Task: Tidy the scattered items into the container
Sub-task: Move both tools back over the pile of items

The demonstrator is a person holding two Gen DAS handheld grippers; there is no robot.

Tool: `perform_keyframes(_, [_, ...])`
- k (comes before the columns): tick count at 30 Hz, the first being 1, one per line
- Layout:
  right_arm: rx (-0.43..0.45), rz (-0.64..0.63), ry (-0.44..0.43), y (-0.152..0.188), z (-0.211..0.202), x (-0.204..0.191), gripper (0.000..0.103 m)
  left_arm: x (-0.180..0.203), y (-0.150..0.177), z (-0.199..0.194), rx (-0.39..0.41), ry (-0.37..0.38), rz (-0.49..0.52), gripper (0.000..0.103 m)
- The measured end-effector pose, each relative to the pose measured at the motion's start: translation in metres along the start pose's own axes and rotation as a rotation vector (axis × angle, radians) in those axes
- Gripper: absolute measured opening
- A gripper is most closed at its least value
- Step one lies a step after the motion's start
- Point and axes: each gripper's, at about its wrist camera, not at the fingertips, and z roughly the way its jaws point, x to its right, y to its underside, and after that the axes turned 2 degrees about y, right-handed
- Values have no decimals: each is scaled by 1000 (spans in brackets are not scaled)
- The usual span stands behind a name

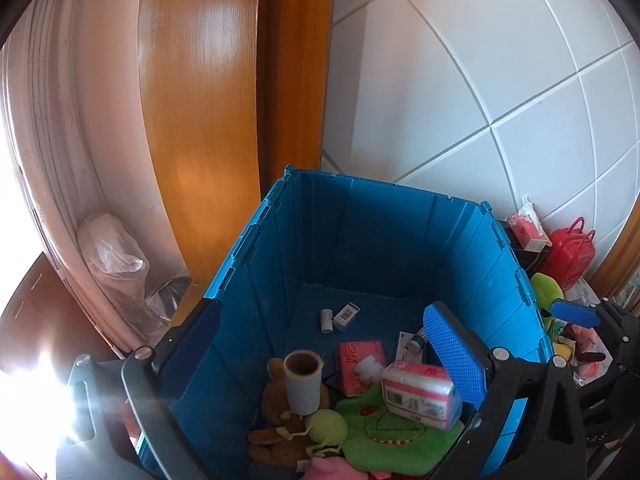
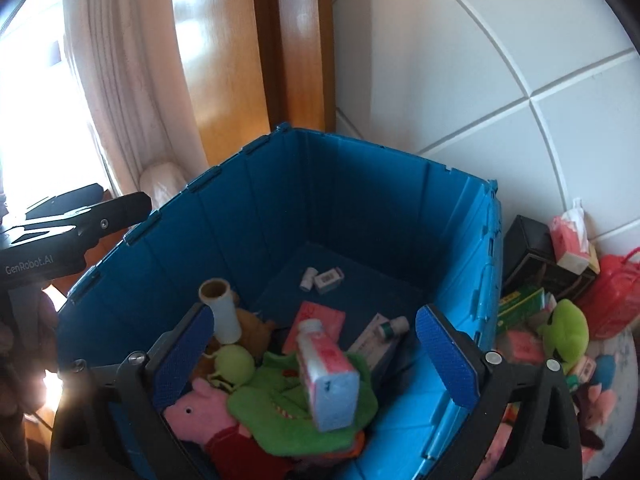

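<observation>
black box (image 2: 528, 240) and red case (image 2: 614, 300) beside crate (image 2: 486, 280).

left tongs (image 1: 320, 360) agape | blue crate (image 1: 256, 248) — tissue pack (image 1: 420, 394) inside

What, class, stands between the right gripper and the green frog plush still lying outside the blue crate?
The blue crate's right wall does. The right gripper hangs open over the crate's inside, while the green frog plush lies beyond that wall among the scattered items. The gripper must clear the rim to reach it.
</observation>
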Motion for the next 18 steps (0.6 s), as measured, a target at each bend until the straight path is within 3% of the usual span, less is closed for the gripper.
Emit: perform_keyframes(18, [43, 26, -2, 20, -33, 5, 103, 30, 6, -33, 32, 8, 58, 103])
